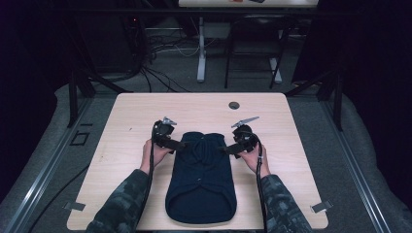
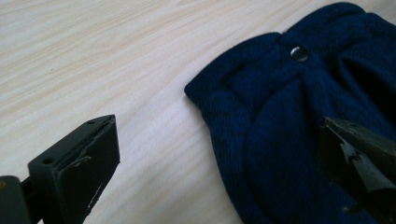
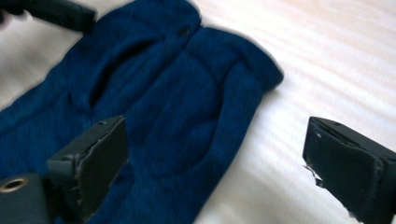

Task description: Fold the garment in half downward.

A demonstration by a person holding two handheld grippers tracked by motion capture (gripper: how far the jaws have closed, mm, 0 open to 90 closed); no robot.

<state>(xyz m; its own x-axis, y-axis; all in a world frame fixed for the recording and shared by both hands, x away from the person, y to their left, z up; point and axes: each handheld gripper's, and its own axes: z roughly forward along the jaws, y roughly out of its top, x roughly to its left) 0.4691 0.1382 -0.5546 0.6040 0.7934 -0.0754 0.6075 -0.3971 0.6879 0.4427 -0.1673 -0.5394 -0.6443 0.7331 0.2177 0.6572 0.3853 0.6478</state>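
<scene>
**Inspector:** Start with the surface [image 1: 126,111]. It is pale wood grain, and your navy knit garment [image 1: 200,179] lies flat on it, centred between the left and right edges, its wide open hem close to the near edge and its narrow end pointing toward the far edge.

**Operator:** How will it handle?

**Inspector:** In my judgement: light, soft and limp, with no stiffness at all. A ribbed knit like this should grip well against the pads and will not break, but it will sag and stretch wherever you leave it unsupported. Lift it at one point and the rest will drag.

**Operator:** Where do I take hold?

**Inspector:** At the two upper corners of the narrow end, where the fabric is folded over and doubled. That edge looks thicker and easier to pinch than the flat body. Keep clear of the small metal snap [image 2: 299,53] near the top centre.

**Operator:** And my tongs?

**Inspector:** Your left tongs [image 1: 180,144] stand wide apart, holding nothing. In the left gripper view, one jaw is over bare wood just beside the garment's corner, the other over the cloth, so the edge sits between them. Your right tongs [image 1: 228,149] are likewise spread wide and empty, straddling the opposite edge. Whether either jaw touches the cloth I cannot tell.
</scene>
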